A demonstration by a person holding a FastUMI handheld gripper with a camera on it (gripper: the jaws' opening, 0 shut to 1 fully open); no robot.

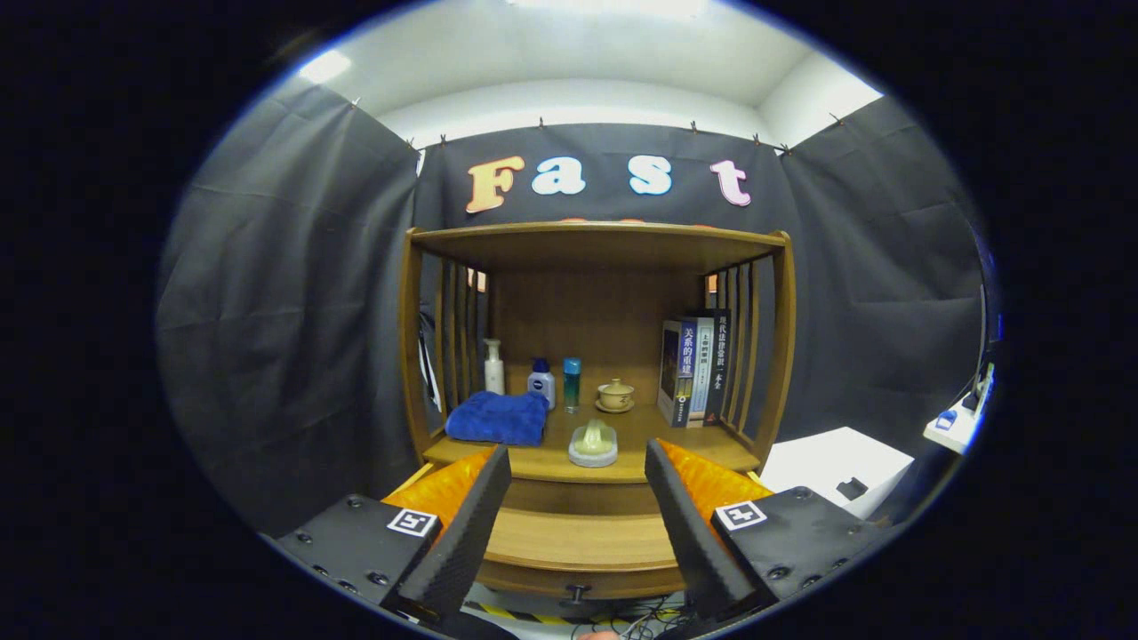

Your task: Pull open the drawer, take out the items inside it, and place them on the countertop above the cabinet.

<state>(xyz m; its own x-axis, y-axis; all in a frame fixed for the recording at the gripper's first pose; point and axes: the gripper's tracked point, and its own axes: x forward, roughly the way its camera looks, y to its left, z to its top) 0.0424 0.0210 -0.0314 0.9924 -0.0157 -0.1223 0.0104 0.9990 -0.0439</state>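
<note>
I see the drawer (578,551) shut at the bottom of the wooden cabinet (594,356), just under its tabletop (693,444), with the gripper (578,520) hovering in front, jaws spread wide and holding nothing. I judge the drawer stiff and fairly light, and the only sensible hold is the small dark knob (578,590) low on its front between the jaws; it is tiny and may slip. What lies inside is hidden from me, so I cannot tell how those items will handle.
</note>
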